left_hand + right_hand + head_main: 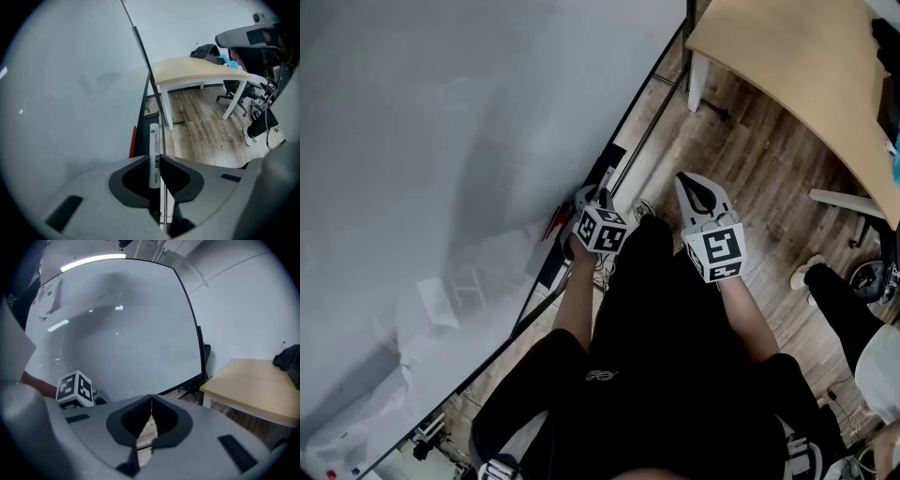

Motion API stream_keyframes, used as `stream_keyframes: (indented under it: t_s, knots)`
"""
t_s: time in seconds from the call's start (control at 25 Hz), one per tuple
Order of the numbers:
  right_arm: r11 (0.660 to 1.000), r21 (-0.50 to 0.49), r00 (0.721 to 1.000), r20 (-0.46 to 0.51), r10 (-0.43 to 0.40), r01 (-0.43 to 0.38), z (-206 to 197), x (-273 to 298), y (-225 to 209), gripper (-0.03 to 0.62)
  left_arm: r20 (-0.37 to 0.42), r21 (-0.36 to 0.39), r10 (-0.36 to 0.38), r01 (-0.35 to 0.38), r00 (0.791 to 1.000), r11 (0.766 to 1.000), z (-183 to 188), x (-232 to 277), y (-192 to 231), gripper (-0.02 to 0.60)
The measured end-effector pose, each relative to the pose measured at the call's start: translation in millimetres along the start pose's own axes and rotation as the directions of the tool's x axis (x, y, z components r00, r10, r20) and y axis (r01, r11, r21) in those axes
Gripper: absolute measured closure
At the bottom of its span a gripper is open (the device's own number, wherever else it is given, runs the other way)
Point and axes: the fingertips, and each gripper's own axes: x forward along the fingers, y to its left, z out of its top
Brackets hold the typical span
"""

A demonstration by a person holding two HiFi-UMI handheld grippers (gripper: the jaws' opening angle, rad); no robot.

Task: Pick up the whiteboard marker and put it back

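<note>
dark clothing on the person's body fills the bottom of the head view, closest to the camera. two bare forearms reach up from it toward the middle of the frame. left gripper (596, 195) sits at centre, tipped steeply down against the lower edge of the whiteboard (441, 141), which covers the whole upper left. right gripper (697, 190) hangs to its right over the wooden floor (750, 169), apart from the board and pointing more nearly level. wooden table (787, 66) in the upper right corner.

left gripper view: grey jaws fill the bottom of the frame and pinch the whiteboard marker (153, 150) by its white barrel, with its far end pointing up the frame. just beyond it, the black tray (142, 136) runs along the foot of the board, with a red item (133, 140) at the tray's left edge.

right gripper view: jaws pressed together at bottom centre with nothing between them, whiteboard filling the frame behind.

the marker seems ready to go back in the tray. to do it well, line the barrel up lengthwise with the tray, lower it until it rests there, and only then spread the jaws so it cannot roll off onto the floor.
</note>
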Motion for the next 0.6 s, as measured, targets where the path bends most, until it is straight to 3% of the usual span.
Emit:
stream_keyframes:
  t_s: [0.6]
  knots:
    - [0.998,-0.025,0.998,-0.007,0.057,-0.057,1.2,7.1,16.8,0.591,-0.015,-0.053,-0.04,0.039,0.999,0.998,-1.0,1.7,-0.3,0.514]
